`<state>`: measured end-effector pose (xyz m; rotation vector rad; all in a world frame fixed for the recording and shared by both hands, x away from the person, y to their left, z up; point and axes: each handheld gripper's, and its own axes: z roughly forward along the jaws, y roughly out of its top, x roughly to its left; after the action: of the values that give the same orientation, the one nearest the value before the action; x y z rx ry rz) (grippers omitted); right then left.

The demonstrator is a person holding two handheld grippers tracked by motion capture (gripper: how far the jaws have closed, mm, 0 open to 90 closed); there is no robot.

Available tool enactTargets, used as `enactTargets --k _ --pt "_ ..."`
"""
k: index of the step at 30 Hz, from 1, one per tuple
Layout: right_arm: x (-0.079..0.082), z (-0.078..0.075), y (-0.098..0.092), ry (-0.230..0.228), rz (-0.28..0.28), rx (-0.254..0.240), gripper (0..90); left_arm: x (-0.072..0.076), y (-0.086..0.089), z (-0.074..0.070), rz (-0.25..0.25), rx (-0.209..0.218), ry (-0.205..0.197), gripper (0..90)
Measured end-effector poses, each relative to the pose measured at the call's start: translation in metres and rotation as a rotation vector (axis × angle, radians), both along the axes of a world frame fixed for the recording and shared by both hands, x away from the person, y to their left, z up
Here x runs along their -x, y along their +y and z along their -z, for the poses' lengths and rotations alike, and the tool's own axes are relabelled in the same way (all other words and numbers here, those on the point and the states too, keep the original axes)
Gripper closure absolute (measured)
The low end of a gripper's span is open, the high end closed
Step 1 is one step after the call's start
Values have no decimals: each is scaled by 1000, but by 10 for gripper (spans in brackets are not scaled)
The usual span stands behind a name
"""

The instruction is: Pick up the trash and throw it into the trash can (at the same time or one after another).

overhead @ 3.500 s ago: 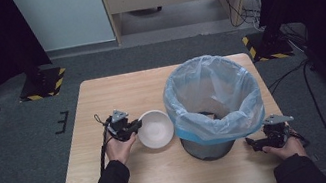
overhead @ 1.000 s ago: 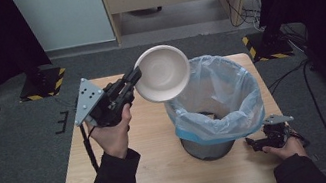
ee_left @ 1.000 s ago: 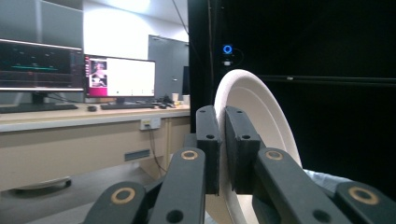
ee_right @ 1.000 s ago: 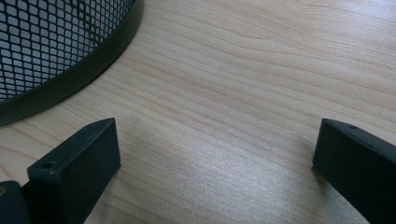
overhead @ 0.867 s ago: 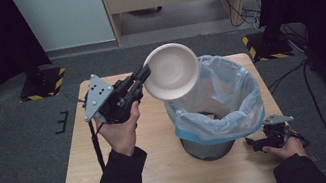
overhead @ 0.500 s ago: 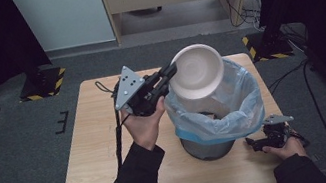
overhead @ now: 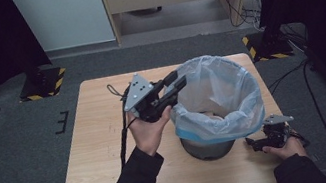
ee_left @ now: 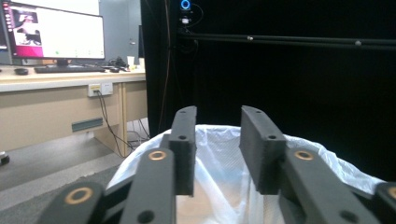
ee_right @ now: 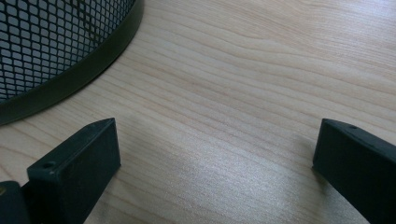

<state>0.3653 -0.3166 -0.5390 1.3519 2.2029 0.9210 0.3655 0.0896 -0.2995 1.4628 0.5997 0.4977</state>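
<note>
Left gripper (overhead: 177, 85) held at the rim of the lined bin (overhead: 217, 107) on the desk (overhead: 95, 149); its fingers have just been opening, nothing between them. Bowl (overhead: 206, 116) partly visible inside the bin. Right gripper (overhead: 256, 144) rests on the desk beside the bin base, fingers spread wide, empty.

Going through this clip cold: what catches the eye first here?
The mesh bin with its pale plastic liner dominates the right half of the wooden table. The left tool is raised at the liner's rim, its jaws just opened with nothing between them. The right tool rests open on the table by the bin's base.
</note>
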Motion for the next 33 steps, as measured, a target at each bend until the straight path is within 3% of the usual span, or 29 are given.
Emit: enactTargets --k 1,5,8,9,13,14,16,17,19,21,22,26,29,30,31,33 --pt "0 0 0 0 0 0 9 4 15 3 -27 -11 -4 561" --pt "0 0 0 0 0 0 9 12 43 15 -78 -47 15 477" --pt "0 0 0 0 0 0 9 14 56 25 -99 -54 41 428" --pt "0 0 0 0 0 0 9 15 67 37 -117 -78 74 412" --pt "0 0 0 3 0 -1 10 18 81 59 -143 -126 131 381" --pt "0 0 0 0 -2 0 10 18 81 59 -143 -126 131 363" --pt "0 0 0 3 0 -1 10 20 88 81 -155 -194 179 327" --pt "0 0 0 3 0 -1 10 20 88 81 -155 -194 179 312" --pt "0 0 0 0 -2 0 10 23 96 105 -164 -236 247 298" --pt "0 0 0 0 -2 0 10 25 102 122 -178 -271 285 281" --pt "0 0 0 0 -2 0 10 25 102 122 -178 -271 285 269" --pt "0 0 0 0 -3 0 10 27 120 158 -207 -326 414 238" --pt "0 0 0 0 -3 0 10 24 130 174 -231 -364 471 217" --pt "0 0 0 0 -3 0 10 24 130 174 -231 -364 471 217" --pt "0 0 0 0 -3 0 10 21 137 185 -247 -386 503 215" --pt "0 0 0 1 -2 -1 10 17 146 194 -275 -429 529 208"
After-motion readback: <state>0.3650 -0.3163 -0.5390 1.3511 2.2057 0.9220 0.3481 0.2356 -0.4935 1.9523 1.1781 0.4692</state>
